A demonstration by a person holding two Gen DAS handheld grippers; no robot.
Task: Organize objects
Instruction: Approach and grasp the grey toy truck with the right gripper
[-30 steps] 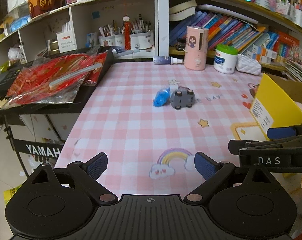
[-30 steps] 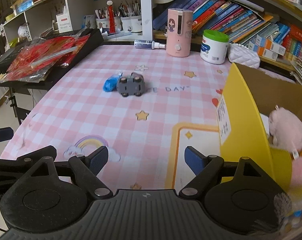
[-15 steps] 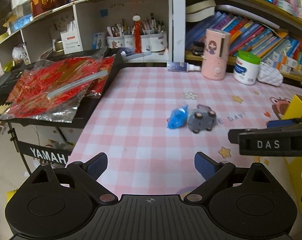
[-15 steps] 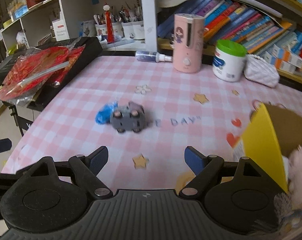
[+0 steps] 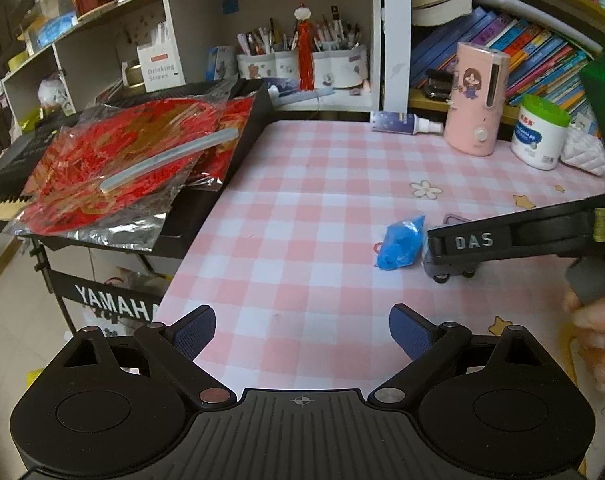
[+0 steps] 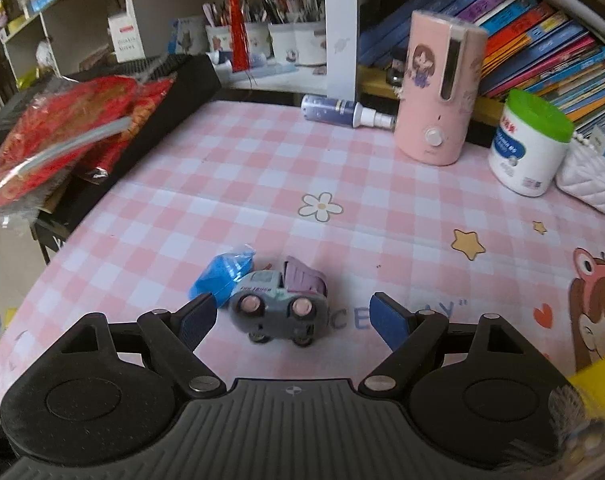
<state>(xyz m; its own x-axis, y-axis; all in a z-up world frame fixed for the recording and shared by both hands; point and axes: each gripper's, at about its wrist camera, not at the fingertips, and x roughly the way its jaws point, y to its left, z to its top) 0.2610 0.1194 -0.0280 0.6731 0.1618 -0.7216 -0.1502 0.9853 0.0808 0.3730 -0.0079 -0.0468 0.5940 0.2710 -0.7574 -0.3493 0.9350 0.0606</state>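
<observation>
The right gripper (image 6: 290, 318) hangs low over the pink checked surface (image 6: 262, 184) with its jaws spread wide, and a small grey toy car (image 6: 278, 308) sits between the two blue fingertips (image 6: 386, 322), touching neither of them. The car lies near the middle of the surface with its wheeled underside turned toward the right wrist camera, and a lilac part stands up behind it. A crumpled blue wrapper (image 6: 222, 274) lies just beside the car on its left, touching it or nearly so. In the left wrist view the left gripper (image 5: 302, 330) hovers near the front edge of the surface, its jaws also wide apart with nothing between them; the blue wrapper (image 5: 400, 246) shows farther out to the right, and the grey toy car (image 5: 448, 272) is mostly hidden behind the black arm of the right gripper, which bears the letters DAS. At the back of the surface stand a pink cylinder device (image 6: 436, 92) and a white jar with a green lid (image 6: 528, 144), with a spray bottle (image 6: 344, 112) lying on its side to their left. A red foil packet (image 5: 114, 168) rests on a black keyboard (image 5: 206, 216) to the left of the surface.
</observation>
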